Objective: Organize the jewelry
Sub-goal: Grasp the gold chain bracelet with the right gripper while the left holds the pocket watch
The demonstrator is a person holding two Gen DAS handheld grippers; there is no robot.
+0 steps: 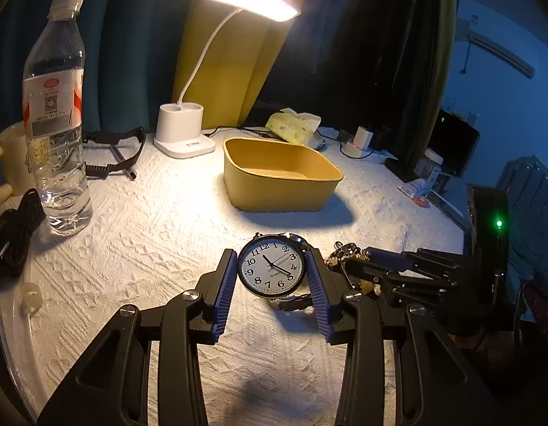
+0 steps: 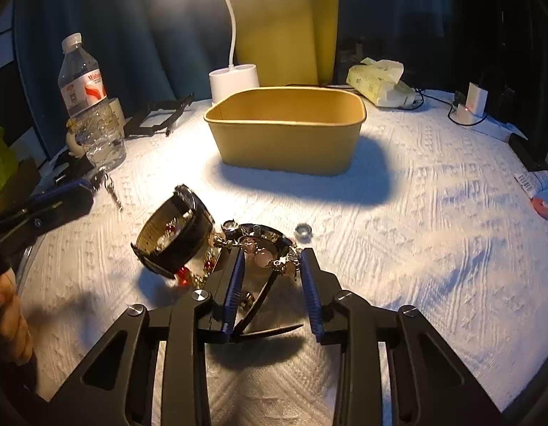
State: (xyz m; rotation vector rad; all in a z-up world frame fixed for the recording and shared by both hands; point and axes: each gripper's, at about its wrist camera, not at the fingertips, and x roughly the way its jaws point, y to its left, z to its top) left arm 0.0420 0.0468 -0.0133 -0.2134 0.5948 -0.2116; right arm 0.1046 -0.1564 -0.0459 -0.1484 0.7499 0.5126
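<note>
My left gripper is shut on a round watch with a white dial, blue pads against both sides of its case, a little above the cloth. To its right my right gripper reaches a gold jewelry pile. In the right wrist view my right gripper is shut on a gold bracelet with pink stones that spans from pad to pad. A black-strapped watch shows blurred just left of it. One finger of the left gripper enters from the far left. The yellow box stands open behind.
Water bottle and mug at the left; white lamp base and tissue pack behind the box. A small metal ring and a key lie on the white cloth. A person's hand is at the left edge.
</note>
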